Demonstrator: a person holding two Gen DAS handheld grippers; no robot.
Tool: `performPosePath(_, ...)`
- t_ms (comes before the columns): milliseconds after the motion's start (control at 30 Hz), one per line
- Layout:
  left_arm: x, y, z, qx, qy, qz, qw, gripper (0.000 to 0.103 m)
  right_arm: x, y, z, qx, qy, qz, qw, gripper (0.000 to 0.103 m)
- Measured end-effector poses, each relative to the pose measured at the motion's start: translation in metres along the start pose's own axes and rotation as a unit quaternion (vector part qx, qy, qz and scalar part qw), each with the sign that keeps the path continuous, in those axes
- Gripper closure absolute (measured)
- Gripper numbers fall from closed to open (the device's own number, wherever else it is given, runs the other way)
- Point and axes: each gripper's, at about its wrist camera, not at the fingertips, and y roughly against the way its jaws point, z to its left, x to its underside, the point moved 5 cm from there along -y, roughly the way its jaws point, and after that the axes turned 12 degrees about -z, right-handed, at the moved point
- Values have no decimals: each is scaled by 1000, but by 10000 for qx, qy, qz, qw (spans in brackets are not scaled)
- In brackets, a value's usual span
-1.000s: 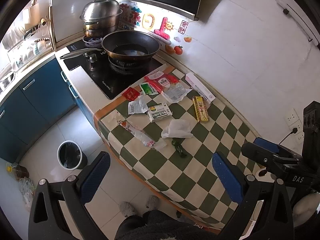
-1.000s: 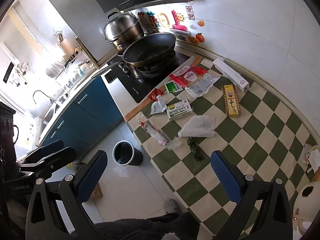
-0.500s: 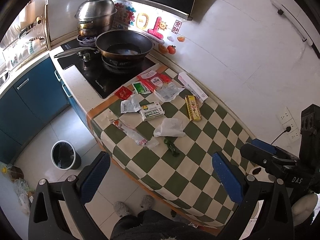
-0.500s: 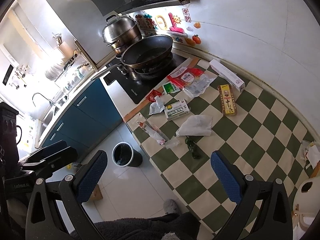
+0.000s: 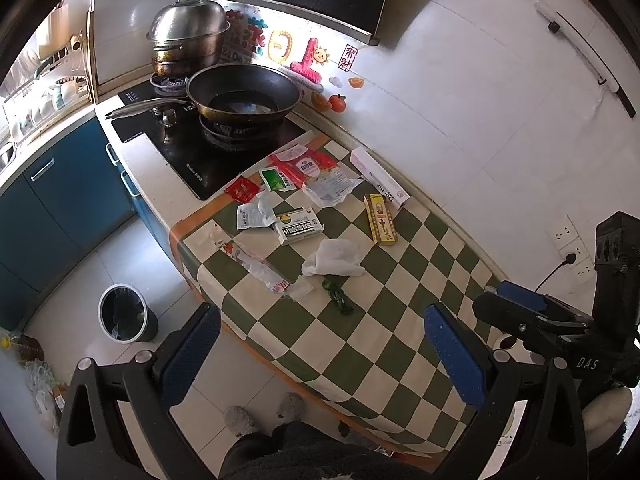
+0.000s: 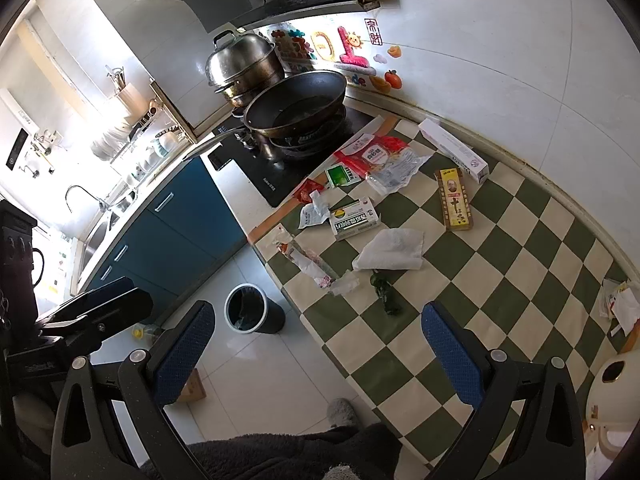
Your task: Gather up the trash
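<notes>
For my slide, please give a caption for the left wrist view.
Open tongs above a checked table with scattered wrappers, bin on the floor.

From my feed: left gripper (image 5: 320, 350) pads look matt blue, dotted rubbery texture, frame black matt plastic. Right gripper (image 6: 316, 352) same finish. Ahead of both tools, checked cloth (image 5: 372, 340) reads as smooth wipe-clean sheet, slight sheen. On it: crumpled white tissue (image 5: 335, 258), soft paper; glossy plastic wrappers (image 5: 260, 266); cardboard boxes (image 5: 380, 218), printed. Further ahead, steamer pot (image 5: 188, 36) polished metal w/ reflections; wok (image 5: 244, 96) dark, dull. Wall tiles (image 5: 480, 92) glossy. Bin (image 5: 126, 318) below-left, dark smooth plastic.
</notes>
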Motion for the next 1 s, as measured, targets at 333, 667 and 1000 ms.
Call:
performPosePath(333,-2,-1,-5,12,4,-11,10000,0,1,3,0,-1,-4,-19,10000,0)
performPosePath(667,-1,0,-1,13,11,3,10000,0,1,4,2,-7,-8,-25,10000,0)
performPosePath(1000,-2,1,-3,27,14,-1,10000,0,-2,11,6,-34,3,-34,10000,0)
